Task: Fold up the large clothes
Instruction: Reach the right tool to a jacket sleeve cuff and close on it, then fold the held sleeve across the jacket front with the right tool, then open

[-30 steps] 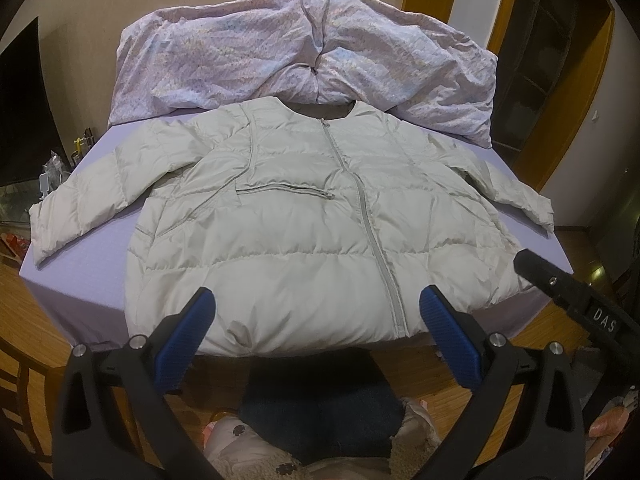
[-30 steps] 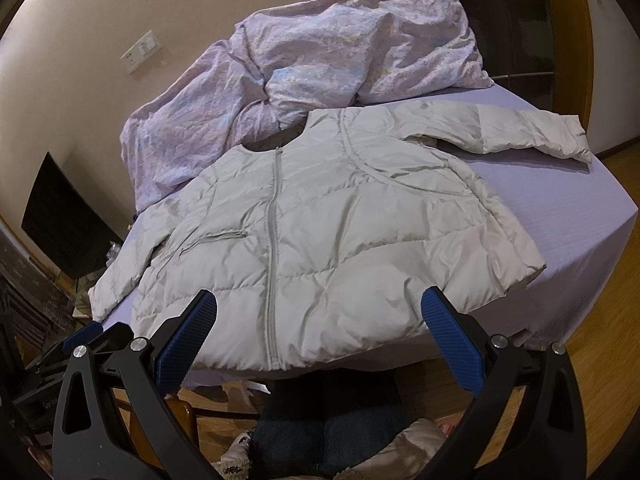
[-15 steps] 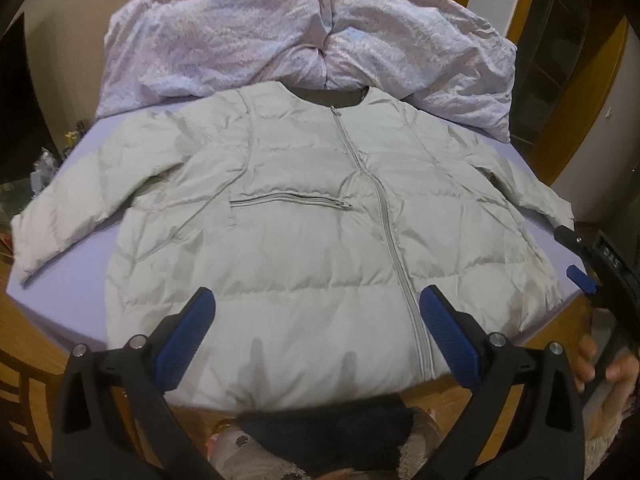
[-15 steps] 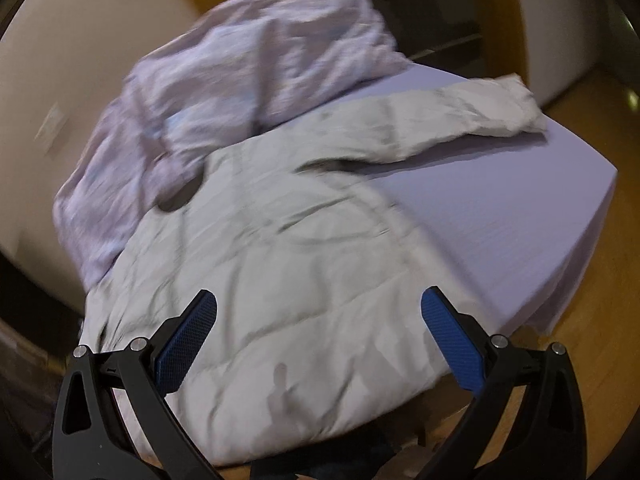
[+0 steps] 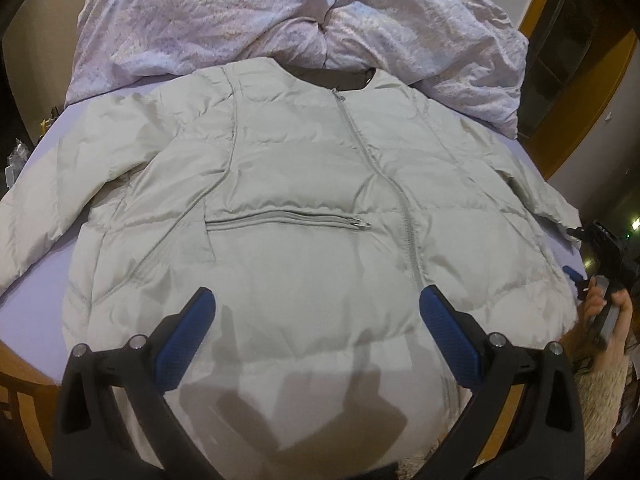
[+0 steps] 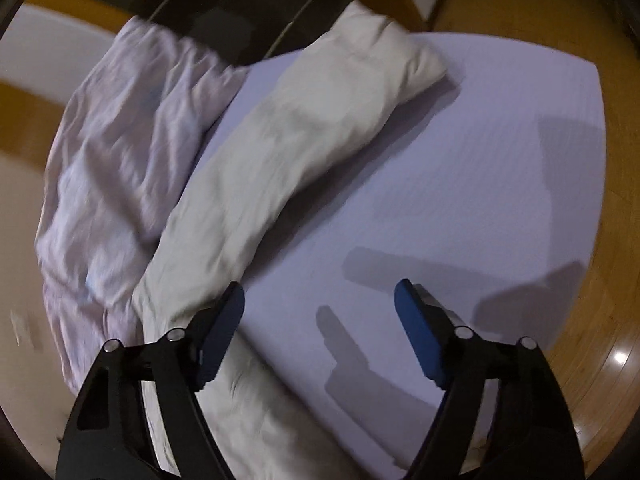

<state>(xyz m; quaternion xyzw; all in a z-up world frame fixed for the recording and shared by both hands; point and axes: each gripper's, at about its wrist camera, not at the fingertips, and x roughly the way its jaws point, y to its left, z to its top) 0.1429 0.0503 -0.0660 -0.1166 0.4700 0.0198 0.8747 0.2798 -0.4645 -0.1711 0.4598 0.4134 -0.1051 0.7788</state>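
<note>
A pale grey padded jacket (image 5: 304,208) lies front up and spread flat on the lavender bed (image 5: 36,292), zipper shut, both sleeves out to the sides. My left gripper (image 5: 318,336) hovers open above the jacket's lower hem, nothing between its blue pads. In the right wrist view the jacket's sleeve (image 6: 304,132) runs diagonally across the sheet (image 6: 460,184). My right gripper (image 6: 320,328) hangs over the bare sheet beside that sleeve, its jaws closing with nothing between them. The right gripper (image 5: 576,274) also shows at the jacket's right edge, held by a hand (image 5: 612,320).
A crumpled lilac duvet (image 5: 280,16) is heaped at the head of the bed, touching the jacket's collar; the duvet (image 6: 116,168) lies beside the sleeve. Wooden floor (image 6: 600,320) surrounds the bed. A dark doorway with a wood frame (image 5: 568,52) stands at the right.
Both grippers came in lower over the bed. The right one swung and rolled toward the jacket's right sleeve, and its jaws narrowed. The left one advanced over the hem.
</note>
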